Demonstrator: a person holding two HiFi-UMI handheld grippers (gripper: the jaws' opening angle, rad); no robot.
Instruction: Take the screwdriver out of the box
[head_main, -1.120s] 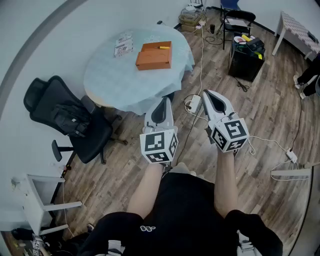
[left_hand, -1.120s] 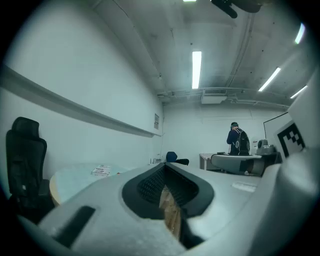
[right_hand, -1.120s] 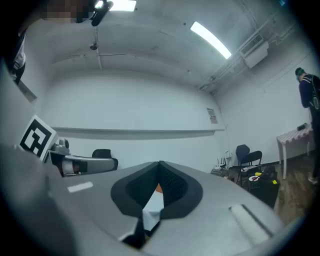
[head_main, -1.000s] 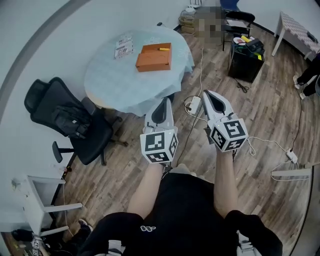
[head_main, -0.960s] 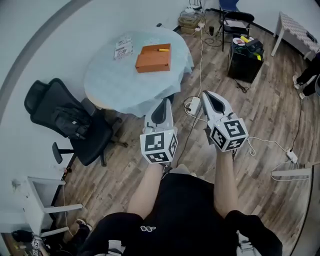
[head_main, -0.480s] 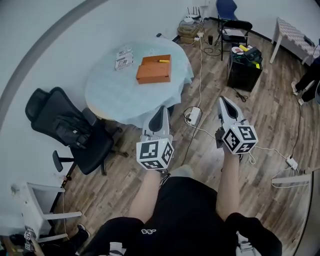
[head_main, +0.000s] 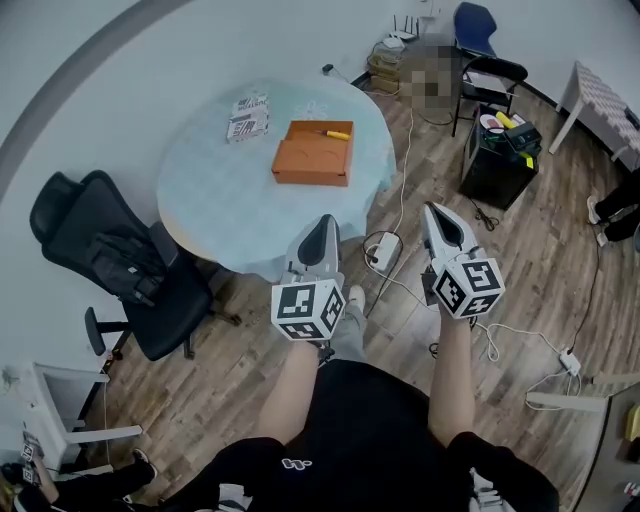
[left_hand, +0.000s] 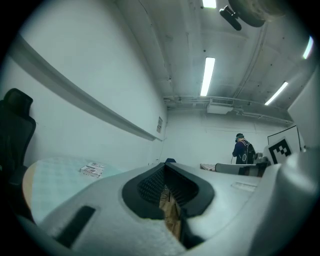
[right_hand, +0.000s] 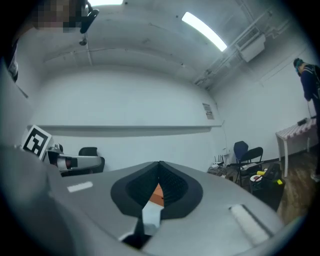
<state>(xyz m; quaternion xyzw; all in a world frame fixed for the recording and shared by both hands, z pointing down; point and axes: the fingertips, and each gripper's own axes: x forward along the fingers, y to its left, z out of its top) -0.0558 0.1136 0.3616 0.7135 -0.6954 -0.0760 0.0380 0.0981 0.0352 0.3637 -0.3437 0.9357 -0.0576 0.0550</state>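
Note:
An orange box (head_main: 313, 153) lies on the round table (head_main: 220, 195), with a yellow-handled screwdriver (head_main: 334, 134) resting on its far edge. My left gripper (head_main: 322, 222) hangs shut and empty just short of the table's near edge. My right gripper (head_main: 435, 210) is also shut and empty, out over the floor to the right of the table. In the right gripper view a sliver of the orange box (right_hand: 157, 194) shows through the notch behind the closed jaws. The left gripper (left_hand: 166, 165) points level past the table top (left_hand: 55, 172).
A black office chair (head_main: 120, 270) stands left of the table. A small printed carton (head_main: 248, 115) lies on the table's far left. Cables and a power strip (head_main: 381, 252) trail on the wood floor between my grippers. A black crate (head_main: 500, 150) and folding chairs (head_main: 490, 70) stand at the back right.
Both grippers and the person have moved forward toward the table, which now sits closer and more central in the head view. The jaws have stayed shut.

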